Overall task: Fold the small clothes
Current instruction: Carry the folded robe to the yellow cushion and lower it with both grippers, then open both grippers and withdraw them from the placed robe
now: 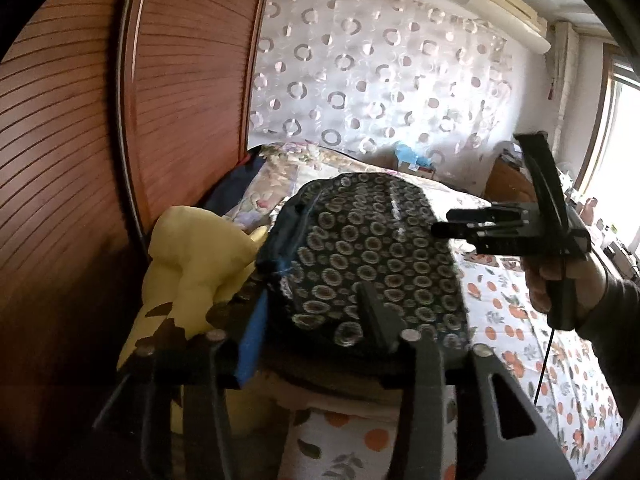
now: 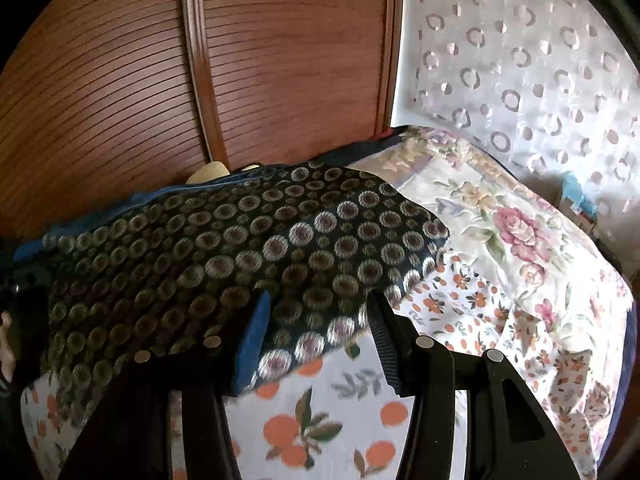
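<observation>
A small dark garment with a ring-and-flower print [image 1: 360,248] lies folded on the bed, its blue lining showing along the left edge. In the left wrist view my left gripper [image 1: 316,320] is open, its fingers straddling the garment's near end. In the right wrist view the same garment [image 2: 224,248] stretches to the left, and my right gripper [image 2: 320,316] is open with its fingers on either side of the garment's near edge. The right gripper also shows from outside in the left wrist view [image 1: 516,224], held by a hand at the right.
The bed has an orange-print sheet [image 2: 304,432] and a floral quilt [image 2: 516,224] behind. A yellow plush toy [image 1: 192,276] sits left of the garment against the brown slatted wardrobe [image 1: 72,120]. A circle-patterned curtain [image 1: 380,68] hangs at the back.
</observation>
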The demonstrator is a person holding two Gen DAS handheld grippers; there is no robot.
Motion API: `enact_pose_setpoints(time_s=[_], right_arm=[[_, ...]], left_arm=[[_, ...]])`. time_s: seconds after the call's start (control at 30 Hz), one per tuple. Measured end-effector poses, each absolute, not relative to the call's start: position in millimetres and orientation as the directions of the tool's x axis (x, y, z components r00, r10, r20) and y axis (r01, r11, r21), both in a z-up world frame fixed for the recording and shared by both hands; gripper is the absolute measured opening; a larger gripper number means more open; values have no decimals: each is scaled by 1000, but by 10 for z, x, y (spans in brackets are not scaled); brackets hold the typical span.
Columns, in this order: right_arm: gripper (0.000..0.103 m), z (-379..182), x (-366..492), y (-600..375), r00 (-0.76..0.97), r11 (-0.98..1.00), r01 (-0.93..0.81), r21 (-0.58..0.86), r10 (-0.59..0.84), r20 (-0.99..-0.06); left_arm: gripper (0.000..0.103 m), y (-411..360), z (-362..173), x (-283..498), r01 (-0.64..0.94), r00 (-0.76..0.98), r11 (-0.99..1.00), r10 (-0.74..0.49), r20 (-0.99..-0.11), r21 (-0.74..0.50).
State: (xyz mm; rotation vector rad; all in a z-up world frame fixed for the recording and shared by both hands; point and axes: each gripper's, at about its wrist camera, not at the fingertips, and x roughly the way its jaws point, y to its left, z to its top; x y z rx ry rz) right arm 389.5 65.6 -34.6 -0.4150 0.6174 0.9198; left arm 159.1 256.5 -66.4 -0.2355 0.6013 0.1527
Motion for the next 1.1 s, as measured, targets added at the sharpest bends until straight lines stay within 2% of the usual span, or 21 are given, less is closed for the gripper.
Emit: enact_pose_setpoints(time_s=[0.03, 0.1, 0.23, 0.63, 0.8, 0.9, 1.1], right_arm=[[52, -348, 3829, 615, 453, 547, -835, -68, 610, -650], [52, -362, 3742, 533, 451, 547, -835, -62, 615, -647], [52, -328, 3537, 319, 457, 555, -830, -47, 630, -628], [53, -230, 2664, -445, 540, 637, -771, -16, 641, -546], [75, -248, 2268, -786, 581, 684, -729, 20, 634, -510], [80, -263, 2093, -968, 609, 714, -699, 34, 619, -496], [80, -311, 1698, -1389, 704, 812, -581, 53, 534, -469]], left_arm=[[62, 2553, -639, 1567, -206, 821, 962, 71, -566, -178], [69, 2507, -578, 1509, -200, 833, 964, 73, -548, -175], [75, 2399, -485, 1427, -186, 844, 969, 72, -531, -164], [78, 1842, -328, 1217, -132, 850, 985, 54, -524, -112], [78, 1495, -309, 1133, -73, 851, 991, 2, -525, -114], [78, 1275, -316, 1070, -38, 850, 993, -26, -526, -110], [78, 900, -329, 969, -11, 847, 996, -37, -531, -88]])
